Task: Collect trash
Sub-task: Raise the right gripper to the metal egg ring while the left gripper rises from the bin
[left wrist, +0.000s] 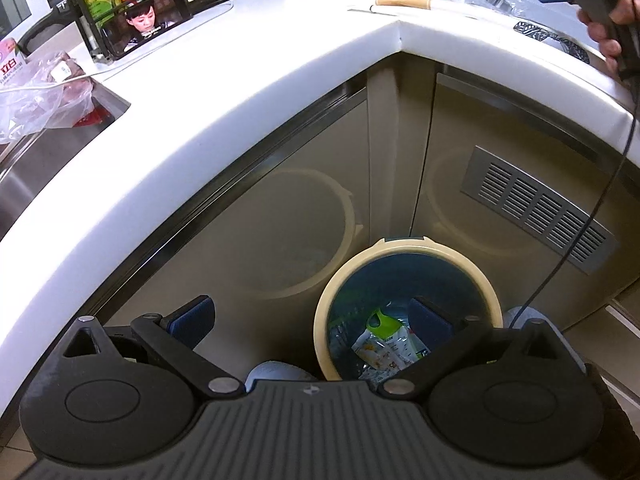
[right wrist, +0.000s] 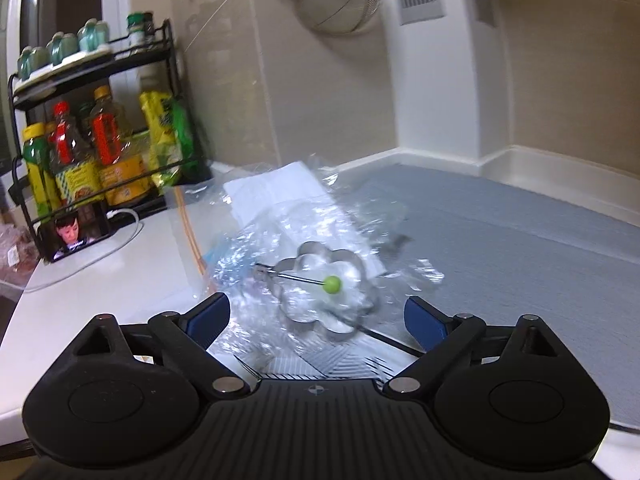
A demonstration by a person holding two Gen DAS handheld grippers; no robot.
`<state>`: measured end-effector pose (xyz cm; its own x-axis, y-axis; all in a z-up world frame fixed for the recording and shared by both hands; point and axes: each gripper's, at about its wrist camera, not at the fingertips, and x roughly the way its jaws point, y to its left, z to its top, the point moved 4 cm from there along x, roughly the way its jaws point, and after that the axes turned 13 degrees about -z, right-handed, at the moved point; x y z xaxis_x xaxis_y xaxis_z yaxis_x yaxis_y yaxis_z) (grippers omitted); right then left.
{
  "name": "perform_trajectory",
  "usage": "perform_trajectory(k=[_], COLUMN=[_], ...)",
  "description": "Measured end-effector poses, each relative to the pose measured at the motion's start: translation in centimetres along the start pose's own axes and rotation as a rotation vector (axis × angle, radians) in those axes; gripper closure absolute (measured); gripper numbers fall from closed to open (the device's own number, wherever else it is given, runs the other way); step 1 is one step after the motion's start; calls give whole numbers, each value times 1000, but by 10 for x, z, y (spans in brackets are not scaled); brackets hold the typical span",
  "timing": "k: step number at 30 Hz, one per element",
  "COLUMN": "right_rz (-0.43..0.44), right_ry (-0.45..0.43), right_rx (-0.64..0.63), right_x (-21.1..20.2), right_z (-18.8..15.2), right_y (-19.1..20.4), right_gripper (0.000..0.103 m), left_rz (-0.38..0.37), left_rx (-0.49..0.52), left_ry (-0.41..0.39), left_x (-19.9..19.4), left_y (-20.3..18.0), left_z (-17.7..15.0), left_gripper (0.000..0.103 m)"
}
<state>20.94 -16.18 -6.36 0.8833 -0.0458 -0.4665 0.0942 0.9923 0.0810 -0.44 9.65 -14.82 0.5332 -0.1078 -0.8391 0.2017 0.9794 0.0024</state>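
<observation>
Left wrist view: the left gripper [left wrist: 310,320] is hovering with fingers spread wide and empty above a cream-rimmed trash bin [left wrist: 408,308] that is holding snack wrappers [left wrist: 386,350]; their print is unreadable. A pink pack [left wrist: 10,66] is showing "立白".

Right wrist view: the right gripper [right wrist: 316,318] is gaping wide, gripping nothing, over crumpled clear plastic [right wrist: 280,236] under a flower-shaped metal cutter [right wrist: 328,294] on the white counter [right wrist: 100,280]. Bottle labels [right wrist: 80,176] are blurring beyond reading.

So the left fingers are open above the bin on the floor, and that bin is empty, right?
Not quite. The left gripper is open above the bin, but the bin is not empty: the left wrist view shows a snack wrapper and other packaging inside it.
</observation>
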Motion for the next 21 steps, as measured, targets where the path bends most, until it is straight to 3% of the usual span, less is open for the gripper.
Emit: perform_trajectory(k=[2, 6, 19, 21], right_rz=[-11, -12, 41, 36], right_ry=[23, 48, 171, 168], right_rx=[2, 18, 105, 92], right_x=[12, 27, 65, 67], right_z=[1, 3, 9, 10], right_y=[4, 7, -6, -4], right_gripper=[8, 22, 14, 18], left_rz=[3, 4, 5, 8], left_rx=[-3, -10, -29, -38], left_ry=[4, 9, 20, 22], left_x=[1, 3, 9, 10], left_y=[2, 5, 14, 15], left_z=[0, 0, 1, 1], left_gripper=[0, 0, 0, 0])
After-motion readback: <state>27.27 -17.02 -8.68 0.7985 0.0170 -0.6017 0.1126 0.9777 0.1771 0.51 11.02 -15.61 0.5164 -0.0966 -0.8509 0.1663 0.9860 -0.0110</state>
